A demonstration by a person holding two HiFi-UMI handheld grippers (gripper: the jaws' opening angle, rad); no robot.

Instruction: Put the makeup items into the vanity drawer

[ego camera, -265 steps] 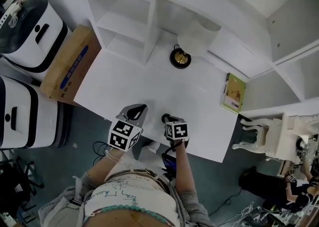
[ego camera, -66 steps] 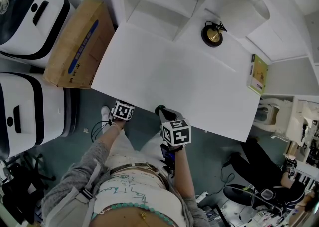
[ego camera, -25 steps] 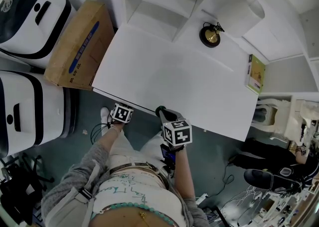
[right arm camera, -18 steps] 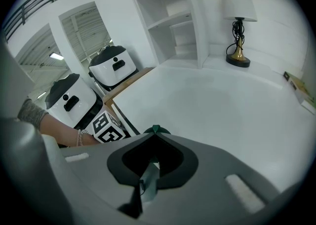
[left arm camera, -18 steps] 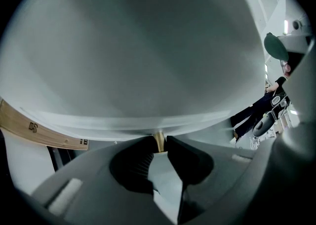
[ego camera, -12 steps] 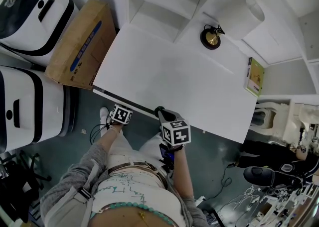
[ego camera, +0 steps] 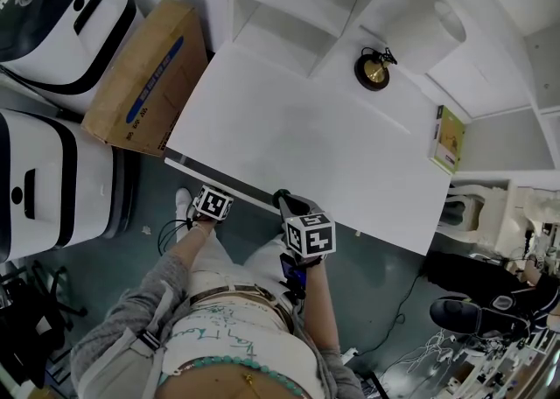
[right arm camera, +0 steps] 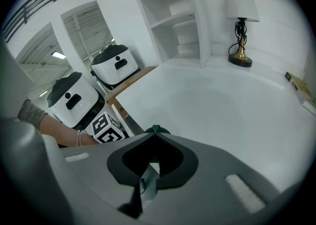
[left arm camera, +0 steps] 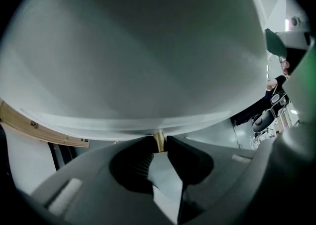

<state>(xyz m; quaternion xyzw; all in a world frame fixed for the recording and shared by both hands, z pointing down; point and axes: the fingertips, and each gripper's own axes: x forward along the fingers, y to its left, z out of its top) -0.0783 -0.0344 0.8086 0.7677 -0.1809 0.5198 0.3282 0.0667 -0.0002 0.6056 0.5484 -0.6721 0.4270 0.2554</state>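
L gripper (left arm camera: pixel 159 138) clamps slim brass knob (left arm camera: pixel 158 143); R gripper (right arm camera: pixel 154 130) closed.

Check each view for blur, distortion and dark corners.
Head view: evenly lit and sharp, with the desk bent by the wide lens. Left gripper view: black corners; the white panel is a close, soft blur, and only the brass knob in the left claw reads. Right gripper view: fisheye with black corners; lamp crisp, right claw soft.

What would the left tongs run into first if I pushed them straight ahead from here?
The left tongs are shut on a small brass knob, so there is no free gap ahead. Right behind the knob is the white panel it sticks out of, probably the drawer front.
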